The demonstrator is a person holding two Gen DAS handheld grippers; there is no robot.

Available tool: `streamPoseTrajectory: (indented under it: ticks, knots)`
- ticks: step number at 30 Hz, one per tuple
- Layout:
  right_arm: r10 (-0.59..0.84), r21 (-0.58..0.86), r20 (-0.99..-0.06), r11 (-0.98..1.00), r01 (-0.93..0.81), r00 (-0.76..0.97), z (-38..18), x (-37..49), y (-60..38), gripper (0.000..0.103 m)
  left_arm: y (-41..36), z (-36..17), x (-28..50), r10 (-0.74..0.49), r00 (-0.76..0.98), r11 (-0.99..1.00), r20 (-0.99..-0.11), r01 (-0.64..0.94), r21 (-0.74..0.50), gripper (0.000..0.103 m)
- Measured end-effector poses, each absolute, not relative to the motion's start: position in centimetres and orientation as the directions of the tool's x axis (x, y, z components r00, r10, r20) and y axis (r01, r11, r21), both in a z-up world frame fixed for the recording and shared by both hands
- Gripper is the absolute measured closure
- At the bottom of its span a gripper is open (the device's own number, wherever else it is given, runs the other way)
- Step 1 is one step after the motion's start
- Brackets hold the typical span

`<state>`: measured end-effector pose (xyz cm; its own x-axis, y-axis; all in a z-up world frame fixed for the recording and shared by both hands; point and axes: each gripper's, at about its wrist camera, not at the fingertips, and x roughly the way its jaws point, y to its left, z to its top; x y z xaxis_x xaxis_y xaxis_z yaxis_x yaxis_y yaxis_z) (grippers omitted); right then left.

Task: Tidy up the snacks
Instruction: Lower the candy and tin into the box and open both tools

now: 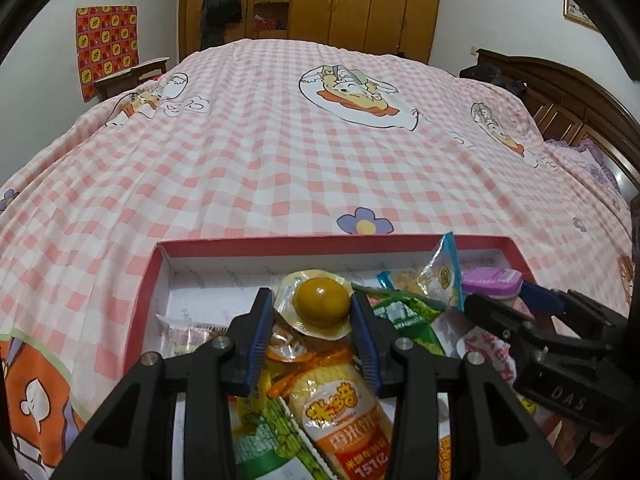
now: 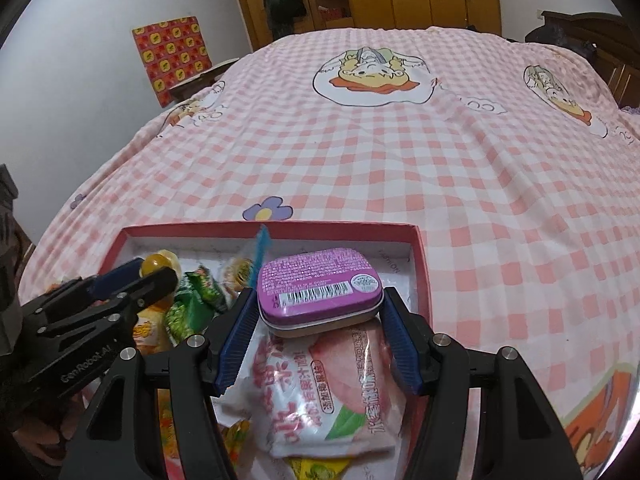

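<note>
A shallow red box [image 1: 280, 240] with a white inside lies on the bed and holds several snack packs. My left gripper [image 1: 312, 300] is shut on a clear pack with a brown egg [image 1: 320, 300], held just above an orange rice-cracker pack [image 1: 340, 412] and a green pack [image 1: 404, 316]. My right gripper [image 2: 320, 304] is shut on a purple tin [image 2: 320, 284], barcode side up, over a pink peach pack [image 2: 320, 392]. Each view shows the other gripper beside it: the right gripper [image 1: 508, 300] and the left gripper [image 2: 144, 274], both over the red box [image 2: 240, 226].
The box sits at the near edge of a bed with a pink checked cover [image 1: 280, 152] that stretches away behind it. A wooden wardrobe [image 1: 360, 0] stands at the far end, and a dark headboard [image 1: 560, 92] is on the right.
</note>
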<state>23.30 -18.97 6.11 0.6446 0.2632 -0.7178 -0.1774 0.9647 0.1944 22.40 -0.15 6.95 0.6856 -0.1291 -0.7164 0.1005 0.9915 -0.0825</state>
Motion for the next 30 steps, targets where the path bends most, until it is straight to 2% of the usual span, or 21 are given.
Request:
streamPoseTrajectory:
  ticks: [5,9,14,17,19,24,30]
  knots:
    - [0.263,0.174,-0.717,0.964,-0.201,0.645,5.8,23.3,-18.3,0.040,-0.1,6.9,22.6,-0.128,0.682,0.992,-0.720,0.095,-0.087,0.061]
    - [0.270,0.180,-0.717,0.962,-0.204,0.643,5.7,23.2,-18.2,0.040,0.1,6.9,22.6,-0.108,0.678,0.994,-0.727,0.073,-0.080,0.050]
    - [0.283,0.196,-0.700,0.959,-0.205,0.656,6.1,22.9,-18.4,0.039,0.6,7.3,22.2,-0.119,0.674,0.992,-0.729,0.058,-0.109,0.046]
    - [0.289,0.200,-0.688,0.957,-0.209,0.666,6.7,22.4,-18.4,0.038,0.8,7.8,21.7,-0.121,0.673,0.991,-0.730,0.045,-0.123,0.035]
    - [0.302,0.210,-0.676,0.953,-0.217,0.672,7.0,22.1,-18.4,0.033,0.8,8.2,21.1,-0.120,0.680,0.991,-0.723,0.044,-0.123,0.032]
    - [0.333,0.239,-0.647,0.943,-0.232,0.686,7.9,21.0,-18.3,0.029,0.6,9.2,19.3,-0.102,0.704,0.995,-0.703,0.058,-0.086,0.023]
    - [0.348,0.255,-0.625,0.937,-0.239,0.699,8.8,19.1,-18.1,0.026,0.6,10.5,16.8,-0.084,0.721,0.996,-0.688,0.055,-0.064,0.020]
